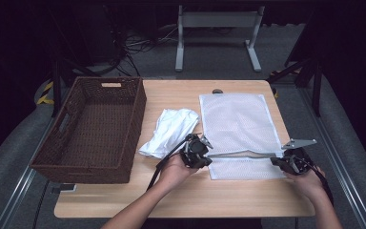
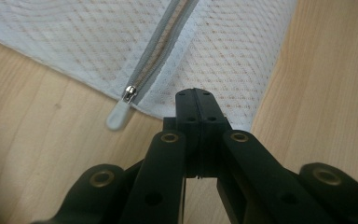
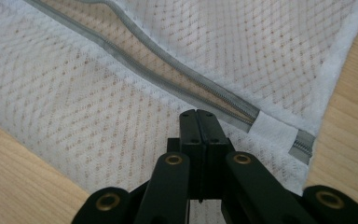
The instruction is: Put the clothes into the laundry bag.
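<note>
While both hands rest at the near edge of the bag, the scene reads as follows.

Mesh bag: white mesh laundry bag (image 1: 236,126) lies flat on the wooden table (image 1: 181,191), right of centre in the high view, with its far edge toward the top of the frame.

Zipper: a grey zipper (image 1: 243,153) runs across the bag's lower part; in the right gripper view it gapes open along the upper middle, and wood shows through the gap.

Zipper pull: the grey pull tab (image 2: 119,114) sits at left centre of the left gripper view and hangs over the bag's edge onto bare wood.

Left gripper: left gripper (image 1: 196,151) is at the bag's lower left corner in the high view. Its jaws are pressed together, and their tips lie over the mesh just right of the pull; whether fabric is caught between them I cannot tell.

Right gripper: right gripper (image 1: 288,161) is at the bag's lower right corner. Its jaws are pressed together, and their tips lie on the mesh just below the zipper's closed end (image 3: 279,133); a pinch on the fabric is not discernible.

White cloth: a crumpled white cloth (image 1: 169,131) lies left of the bag, between it and the basket.

Basket: a dark woven basket (image 1: 93,126) stands at the left of the table.
</note>
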Motion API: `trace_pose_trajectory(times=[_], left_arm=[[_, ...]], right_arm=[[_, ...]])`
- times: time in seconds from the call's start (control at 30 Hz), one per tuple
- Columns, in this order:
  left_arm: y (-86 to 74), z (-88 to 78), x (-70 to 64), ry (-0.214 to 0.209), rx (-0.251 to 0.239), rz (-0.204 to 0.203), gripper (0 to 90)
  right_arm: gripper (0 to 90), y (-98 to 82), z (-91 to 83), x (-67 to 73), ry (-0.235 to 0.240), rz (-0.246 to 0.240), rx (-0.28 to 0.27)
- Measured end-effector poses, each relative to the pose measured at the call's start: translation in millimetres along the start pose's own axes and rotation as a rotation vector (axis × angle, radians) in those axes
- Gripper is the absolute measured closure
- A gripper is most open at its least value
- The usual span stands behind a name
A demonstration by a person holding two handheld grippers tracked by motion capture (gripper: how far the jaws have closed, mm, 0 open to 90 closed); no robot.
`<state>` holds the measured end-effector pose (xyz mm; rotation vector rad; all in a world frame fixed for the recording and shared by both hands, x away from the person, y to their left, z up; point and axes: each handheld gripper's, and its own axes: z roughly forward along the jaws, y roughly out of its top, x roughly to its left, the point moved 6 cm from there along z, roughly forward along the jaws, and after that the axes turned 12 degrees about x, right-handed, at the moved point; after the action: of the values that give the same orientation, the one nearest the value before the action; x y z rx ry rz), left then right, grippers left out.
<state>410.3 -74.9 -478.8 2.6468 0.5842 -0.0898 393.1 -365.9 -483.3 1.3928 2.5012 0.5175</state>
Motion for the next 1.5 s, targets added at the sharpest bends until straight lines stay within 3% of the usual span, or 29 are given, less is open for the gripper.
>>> trace_pose_trajectory(times=[0.17,0.43,0.57,0.77,1.0,1.37,1.43,1.5], left_arm=[[3.3,14.1,-2.8,0.009,0.027,0.016,90.0],[8.2,19.3,-4.6,0.001,0.024,0.036,90.0],[9.9,25.0,-4.6,0.013,0.041,0.057,90.0],[12.1,27.1,-2.5,0.031,0.049,0.057,90.0],[6.8,21.3,11.9,0.067,0.065,0.003,90.0],[-6.0,9.7,43.0,0.111,0.075,-0.083,90.0],[-7.7,8.6,46.0,0.106,0.076,-0.092,90.0],[-8.5,8.0,47.1,0.106,0.075,-0.096,90.0]], right_arm=[[89.8,-5.0,0.5,1.3,0.003,-0.004,0.007],[89.8,-12.3,1.3,3.9,-0.001,-0.008,0.024],[89.9,-15.1,2.1,9.2,0.003,-0.022,0.037],[89.9,-16.1,1.9,14.4,0.003,-0.04,0.036],[89.9,-14.9,2.4,30.3,0.035,-0.087,0.039],[89.9,-5.6,5.5,77.7,0.107,-0.249,0.072],[89.9,-3.6,5.0,82.6,0.095,-0.276,0.068],[89.9,-0.2,2.0,76.7,0.069,-0.262,0.047]])
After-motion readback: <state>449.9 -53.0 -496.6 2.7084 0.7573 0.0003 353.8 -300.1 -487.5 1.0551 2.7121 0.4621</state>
